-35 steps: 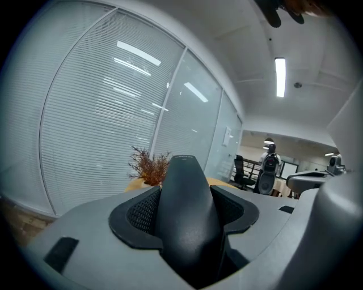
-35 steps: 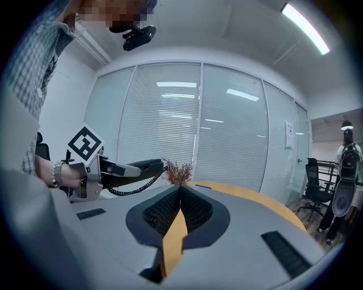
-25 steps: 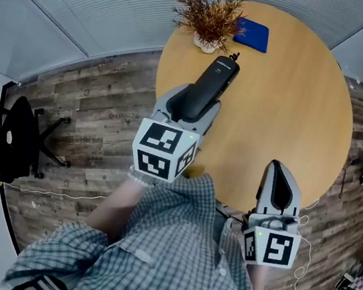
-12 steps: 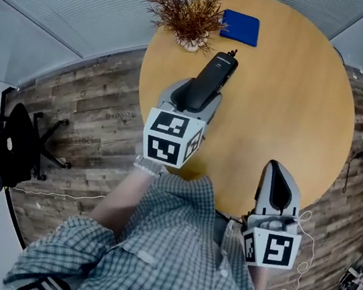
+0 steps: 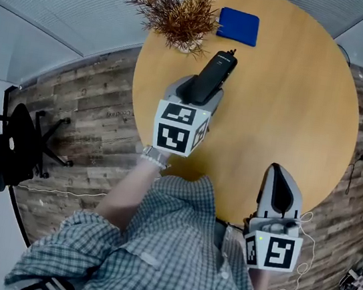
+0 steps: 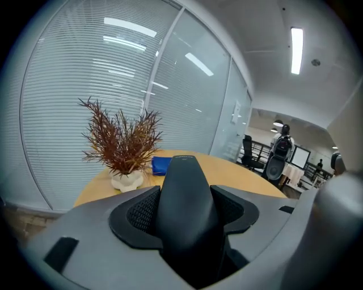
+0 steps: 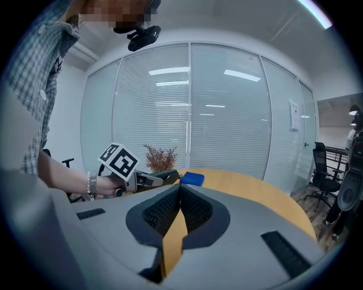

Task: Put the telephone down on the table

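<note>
gripping a black cordless telephone (image 5: 217, 70) by its lower end, the left gripper (image 5: 199, 92) reaches out over the left part of a round wooden table (image 5: 296, 104), its jaws clamped against both sides of the handset. in the left gripper view the dark body of the telephone fills the gap between the two textured pads and rises up and away from the camera. from the head view the handset slants away from the person, its stubby antenna end pointing toward a dried reddish-brown plant in a small white pot (image 5: 178, 16) and a folded blue cloth (image 5: 238, 26), both near the table's far edge. the plant stands just left of the antenna end; the cloth lies just beyond it, apart from it. whether the telephone touches the tabletop cannot be told from these angles.

the right gripper (image 5: 278, 188) hangs at the table's near edge, well apart from the left one, its jaws brought together with nothing between them; only a sliver of tabletop shows through the slit below the pads. a sleeve of a checked shirt (image 5: 172, 254) fills the bottom of the head view. a black office chair (image 5: 6, 142) stands on the wood-plank floor (image 5: 99, 108) to the left, and blind-covered glass walls (image 6: 85, 85) ring the room.
</note>
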The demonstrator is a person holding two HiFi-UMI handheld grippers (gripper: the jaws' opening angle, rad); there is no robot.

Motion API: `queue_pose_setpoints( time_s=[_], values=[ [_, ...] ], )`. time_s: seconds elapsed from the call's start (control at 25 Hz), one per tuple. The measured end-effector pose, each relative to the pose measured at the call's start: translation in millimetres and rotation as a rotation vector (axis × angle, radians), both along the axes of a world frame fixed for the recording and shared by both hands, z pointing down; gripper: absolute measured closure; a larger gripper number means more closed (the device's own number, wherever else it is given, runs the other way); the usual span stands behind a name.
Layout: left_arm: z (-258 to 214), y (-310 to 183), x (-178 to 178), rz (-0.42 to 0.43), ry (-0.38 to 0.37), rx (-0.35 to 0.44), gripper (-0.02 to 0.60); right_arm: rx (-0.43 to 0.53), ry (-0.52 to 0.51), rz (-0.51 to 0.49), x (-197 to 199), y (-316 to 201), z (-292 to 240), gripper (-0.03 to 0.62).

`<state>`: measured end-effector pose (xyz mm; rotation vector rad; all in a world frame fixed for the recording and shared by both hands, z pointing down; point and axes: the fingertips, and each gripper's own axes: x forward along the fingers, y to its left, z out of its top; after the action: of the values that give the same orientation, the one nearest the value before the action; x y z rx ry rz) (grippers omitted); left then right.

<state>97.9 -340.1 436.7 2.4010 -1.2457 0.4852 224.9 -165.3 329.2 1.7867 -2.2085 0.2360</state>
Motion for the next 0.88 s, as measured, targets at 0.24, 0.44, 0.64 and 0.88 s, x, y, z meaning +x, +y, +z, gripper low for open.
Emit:
queue_pose_setpoints(
  time_s=[0.24,0.44,0.64,0.88],
  values=[
    [28,-15,11,-0.021,-0.041,-0.048,0.302,-0.017,-0.012,0.006,16,-7,7,0.586],
    [48,-31,18,-0.042,-0.072,-0.078,0.302,-0.036,-0.021,0.002,23,-16,14,0.586],
    [67,-38,19,-0.057,-0.102,-0.106,0.302,-0.044,-0.030,0.001,24,-19,19,0.586],
    [86,-43,19,-0.083,-0.143,-0.133,0.302,-0.055,-0.043,0.006,31,-24,22,0.586]
  ],
)
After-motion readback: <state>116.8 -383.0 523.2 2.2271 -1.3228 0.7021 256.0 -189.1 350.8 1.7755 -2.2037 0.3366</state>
